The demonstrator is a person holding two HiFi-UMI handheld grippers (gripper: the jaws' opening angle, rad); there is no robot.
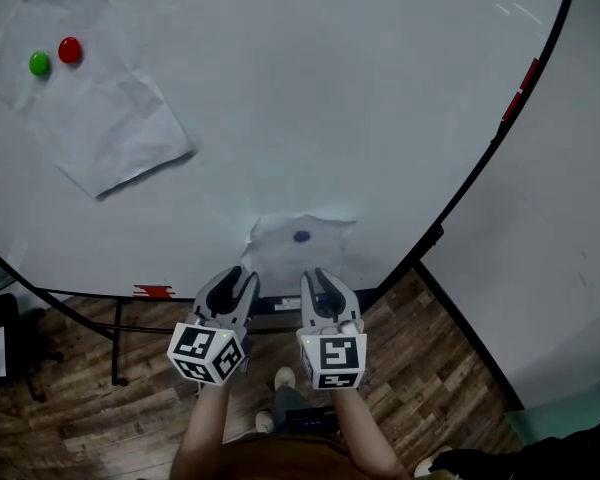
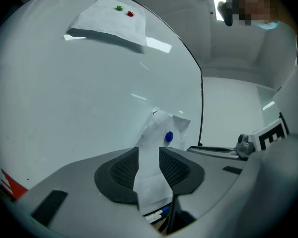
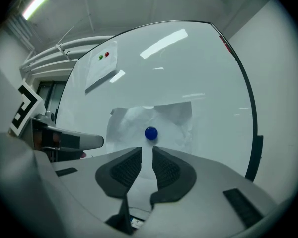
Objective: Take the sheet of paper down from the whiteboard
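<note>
- Lower centre: the sheet of paper, pinned to the whiteboard by 1 blue magnet, looks light, limp and tearable.
- Your left gripper and right gripper, jaws apart, face its bottom edge: pinch there.

Nothing legible is showing: the left cube and right cube are bearing coded squares only; the red label left of the left tool is blurring.

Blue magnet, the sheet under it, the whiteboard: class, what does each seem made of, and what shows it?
Blue magnet: probably glossy plastic; smooth, rounded button. Sheet of paper: thin matte white paper, crumpled, with curled edges. Whiteboard: glossy white coating, mirroring the ceiling lights; what lies beneath cannot be told.
</note>
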